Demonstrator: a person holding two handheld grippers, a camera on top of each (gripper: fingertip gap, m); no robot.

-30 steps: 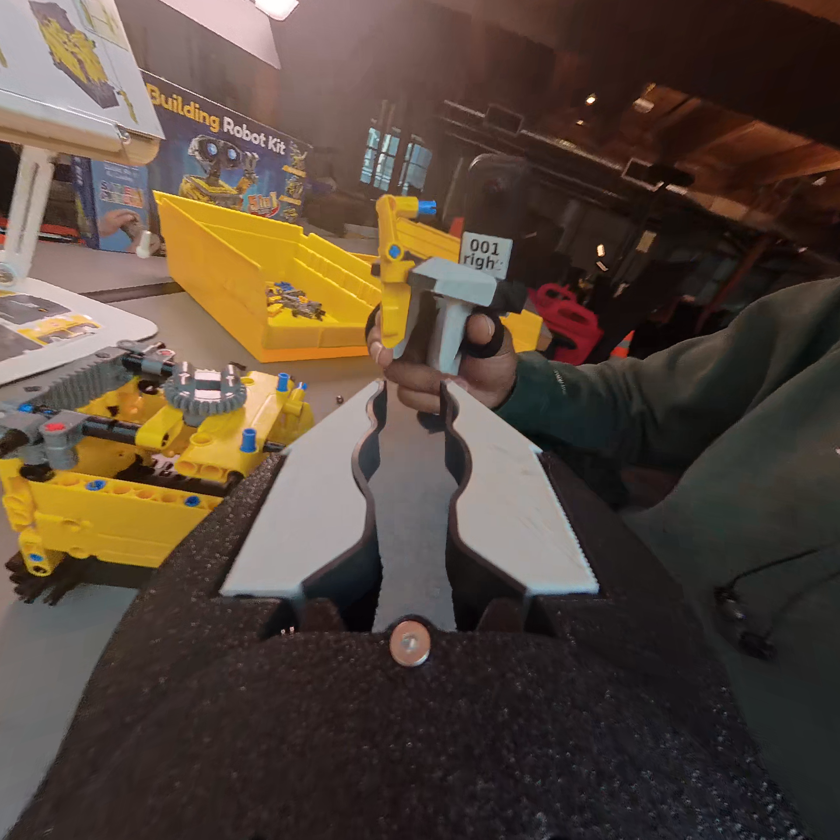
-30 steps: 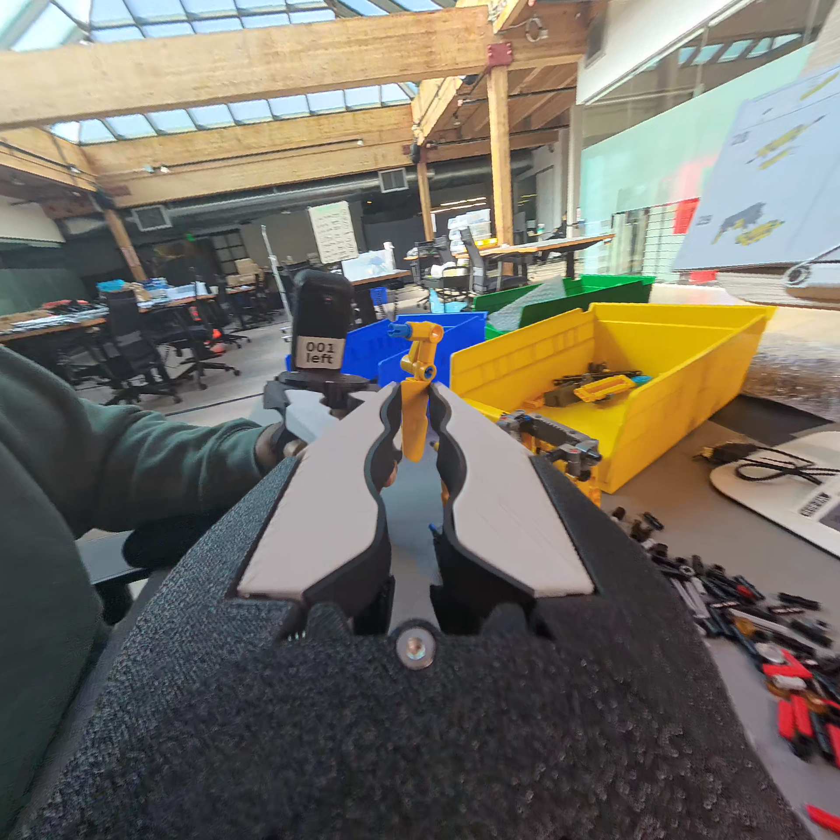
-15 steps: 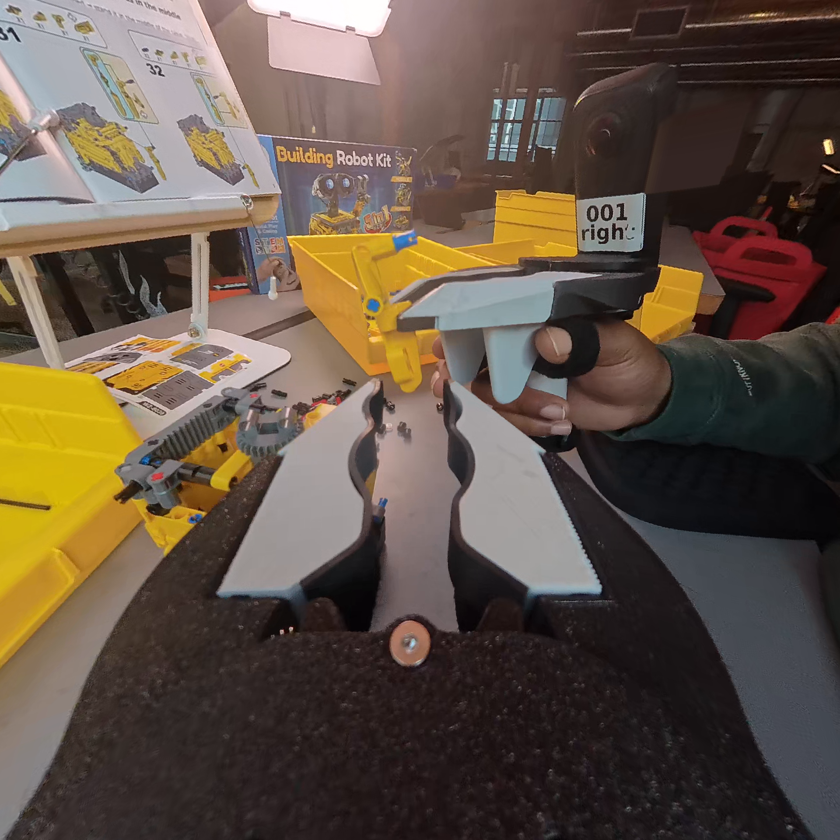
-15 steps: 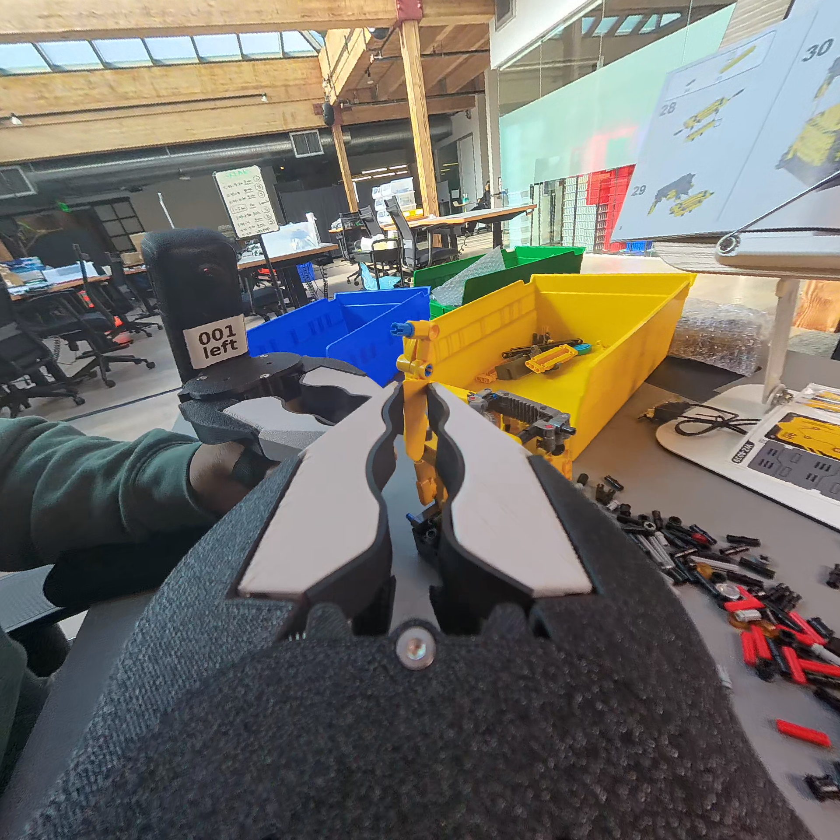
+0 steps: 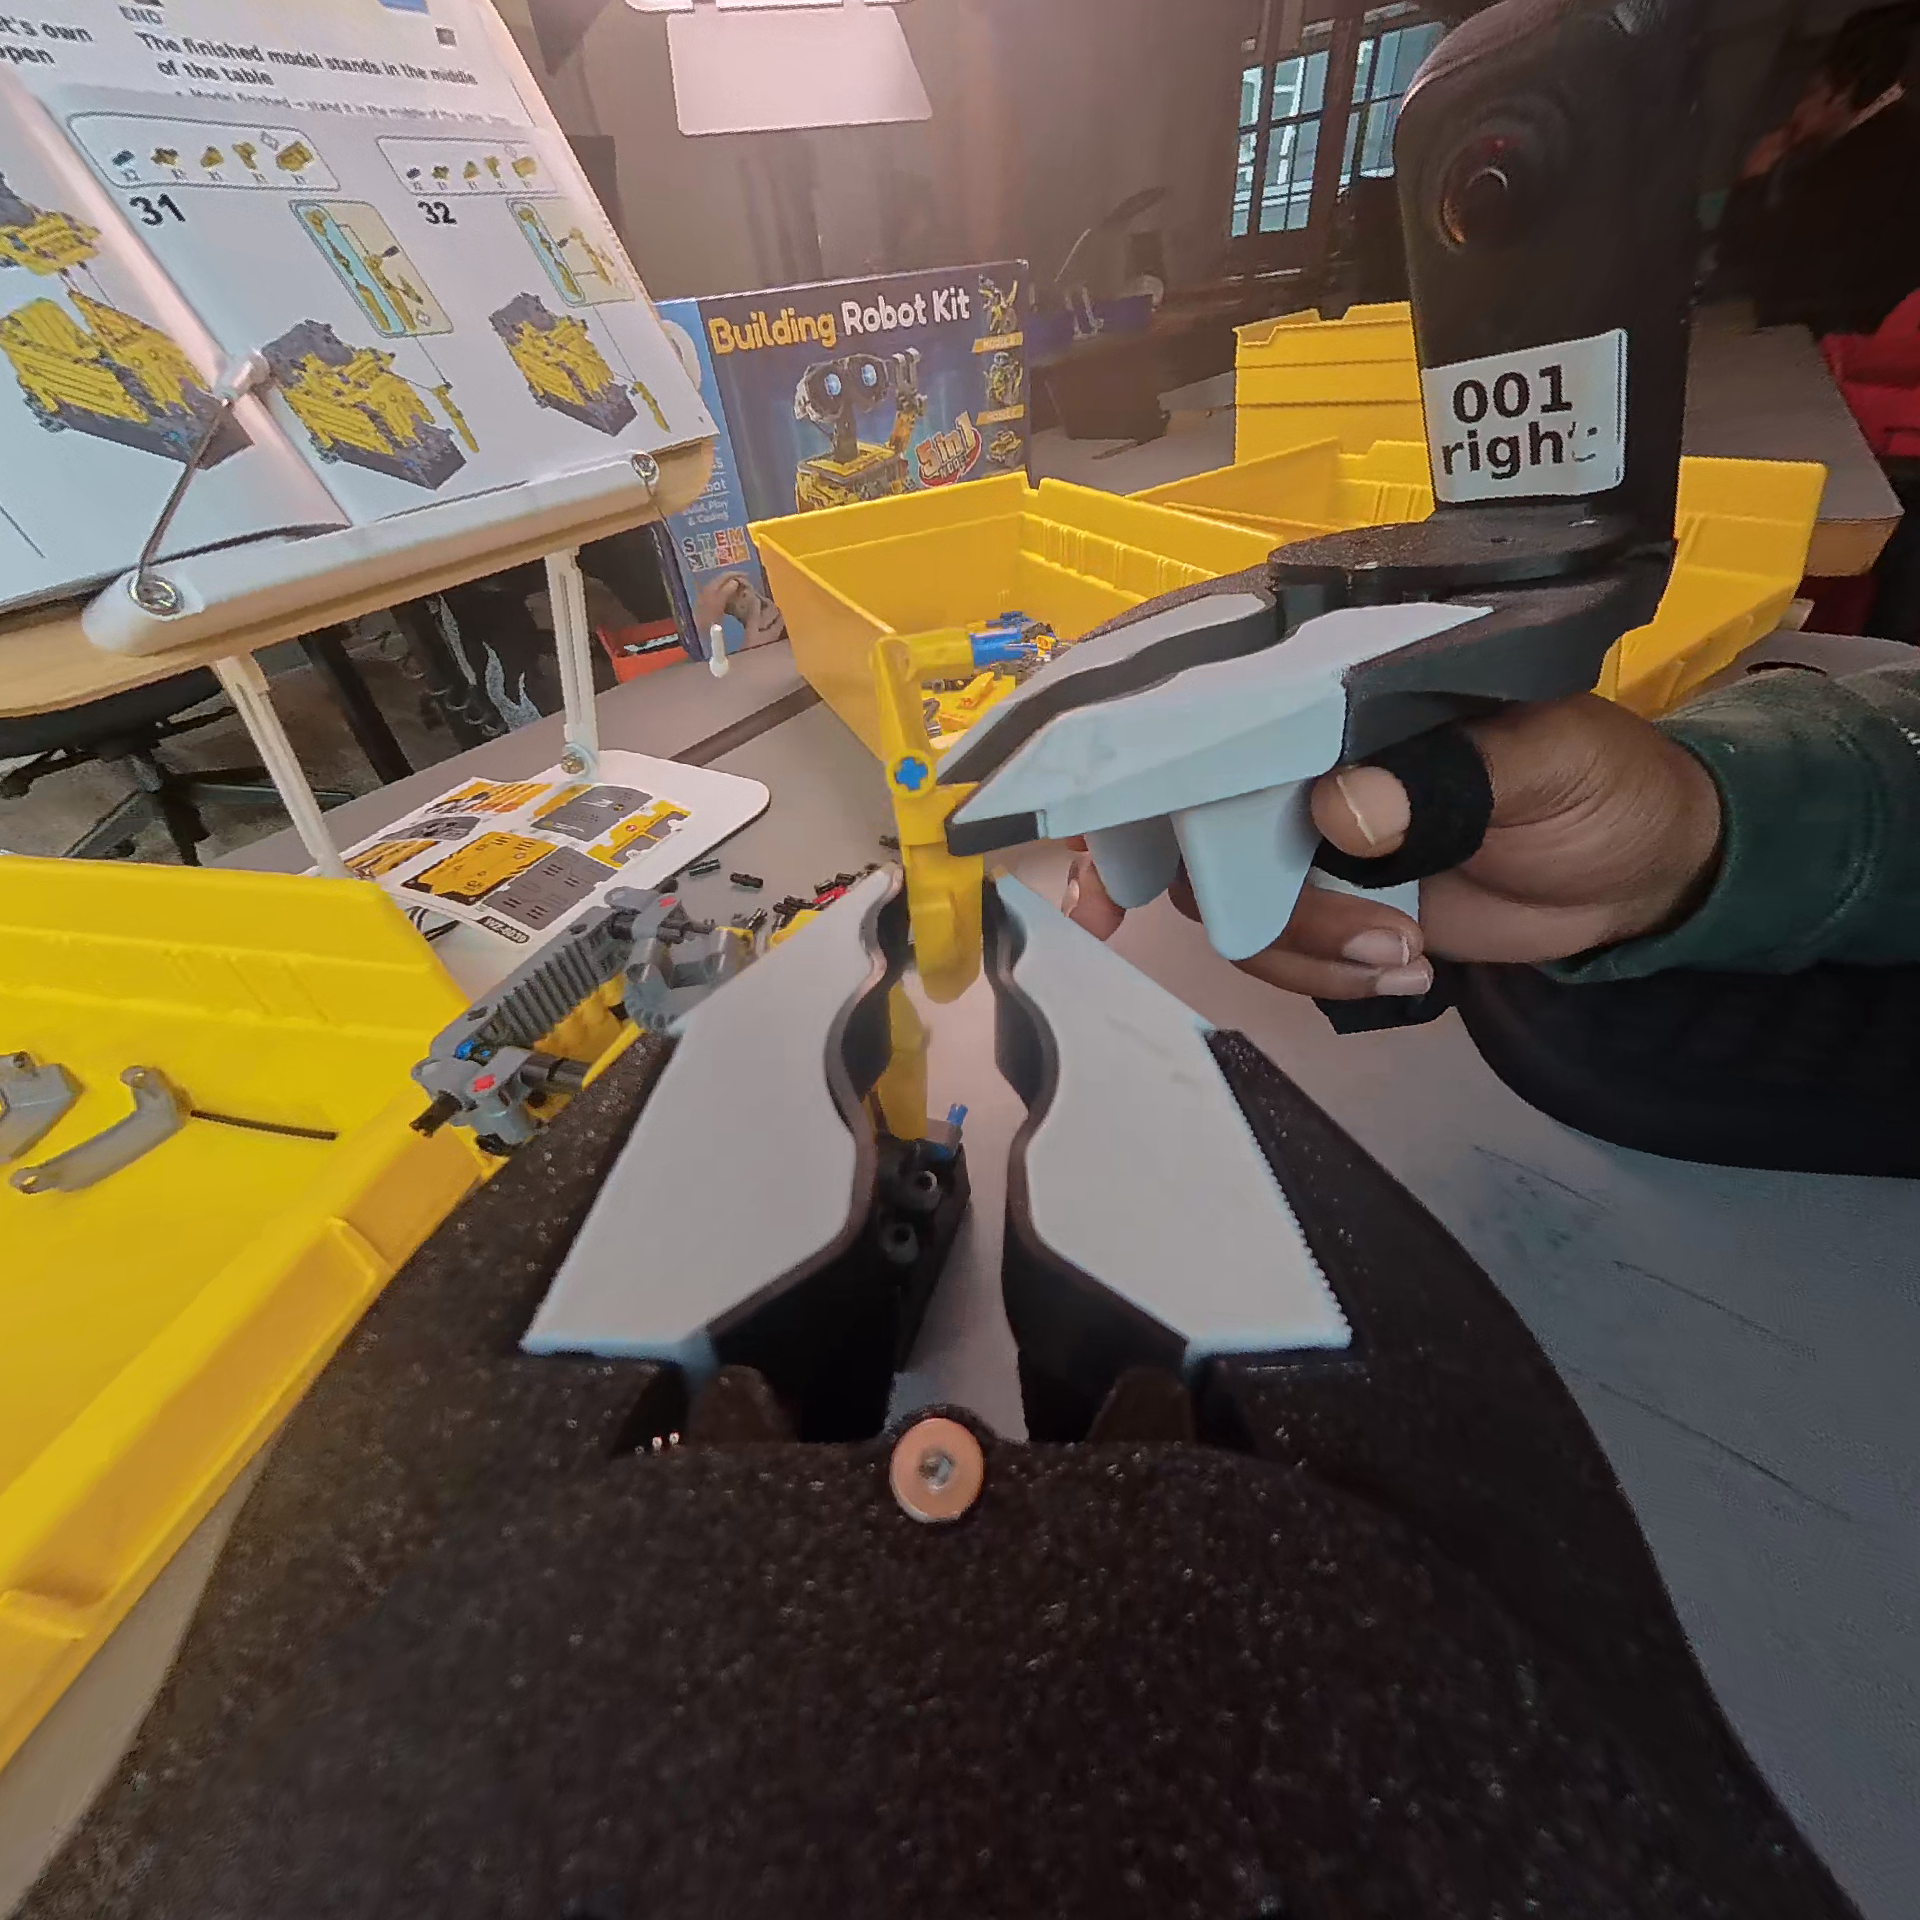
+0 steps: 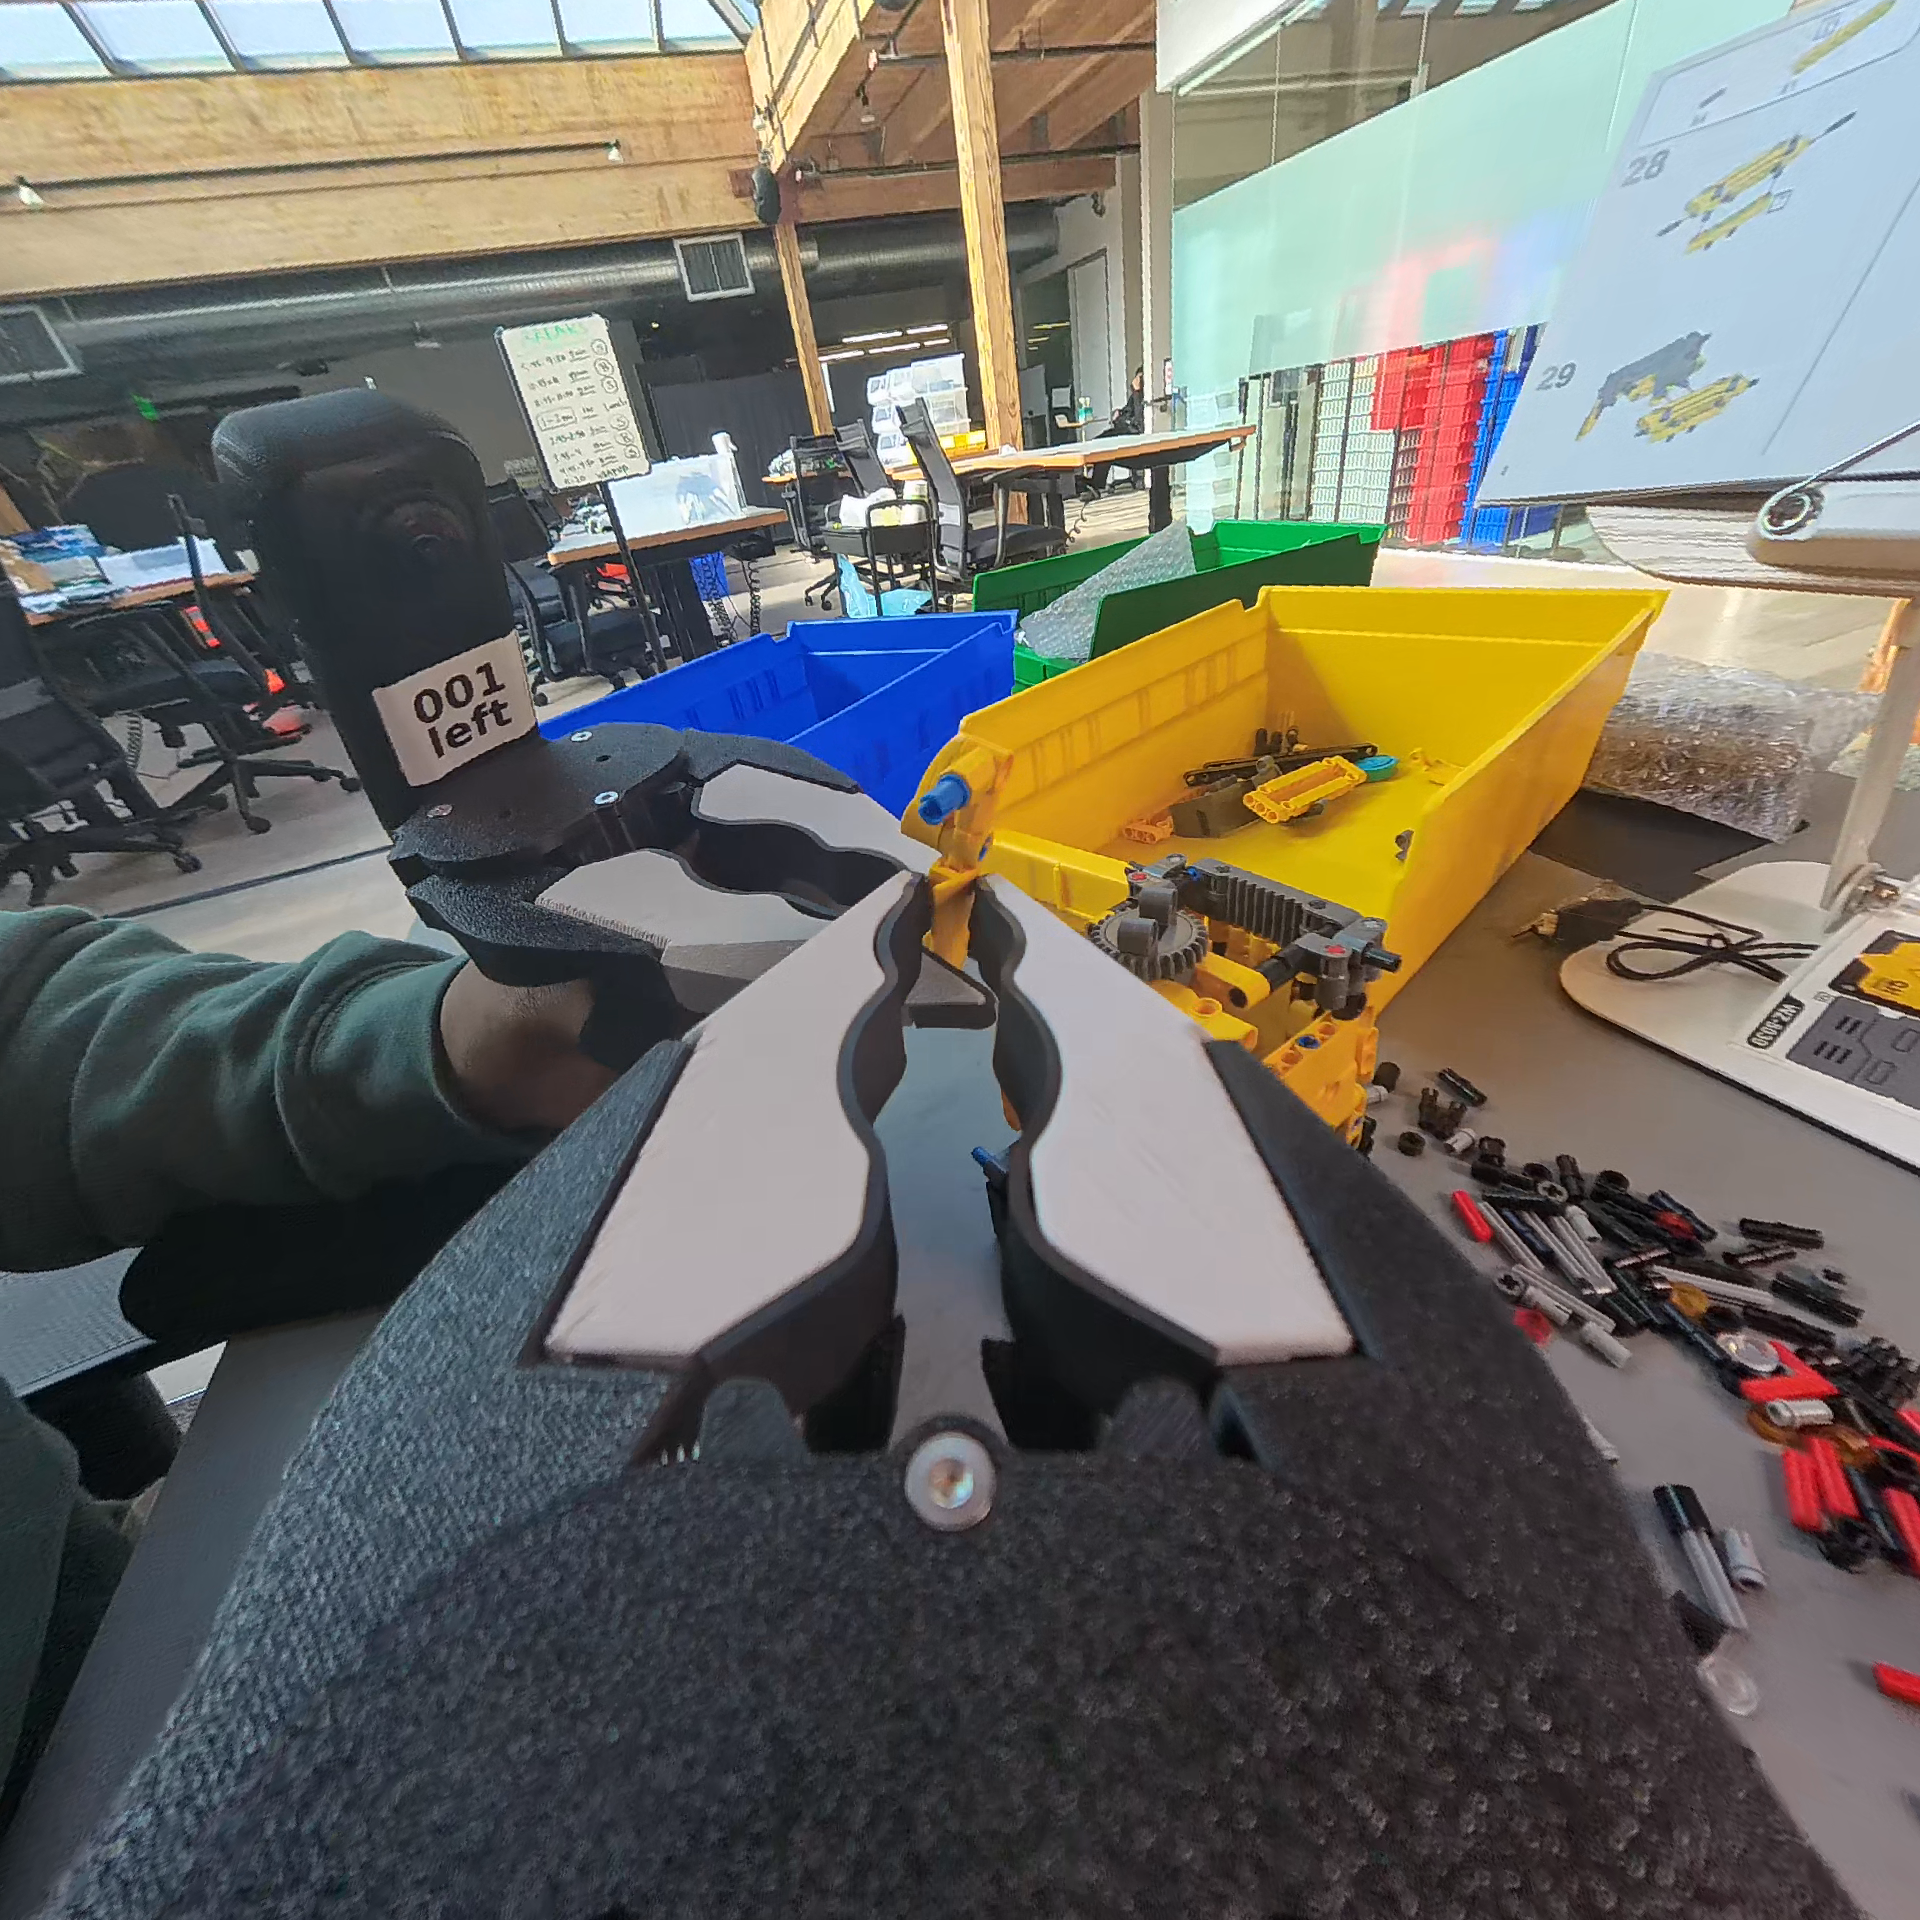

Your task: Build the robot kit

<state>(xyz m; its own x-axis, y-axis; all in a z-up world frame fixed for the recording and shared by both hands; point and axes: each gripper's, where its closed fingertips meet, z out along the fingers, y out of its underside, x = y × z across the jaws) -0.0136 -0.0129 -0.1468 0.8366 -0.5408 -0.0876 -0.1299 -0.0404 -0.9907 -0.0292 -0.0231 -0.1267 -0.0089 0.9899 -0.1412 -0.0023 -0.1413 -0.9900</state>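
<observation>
My right gripper (image 6: 948, 894) is shut on a long yellow arm piece (image 6: 951, 899) with blue pins, held upright above the table. In the left wrist view the right gripper (image 5: 940, 810) comes in from the right in a person's hand. The yellow arm piece (image 5: 938, 920) hangs between the fingertips of my left gripper (image 5: 943, 896). The left jaws stand narrowly apart around it, with its black lower end (image 5: 914, 1195) between the fingers. A part-built yellow model (image 5: 582, 997) with grey gears stands left of the left gripper and also shows in the right wrist view (image 6: 1247, 966).
A yellow bin (image 6: 1455, 831) with parts stands behind the model, with blue (image 6: 831, 686) and green (image 6: 1247, 571) bins beyond. Loose black and red pins (image 6: 1662, 1278) lie at right. An instruction booklet on a stand (image 5: 312, 312), a kit box (image 5: 862, 384) and a yellow tray (image 5: 156, 1195) are at left.
The two grippers have come together. The yellow arm piece, still in the right gripper, now sits between the left fingers, which have narrowed a little.
</observation>
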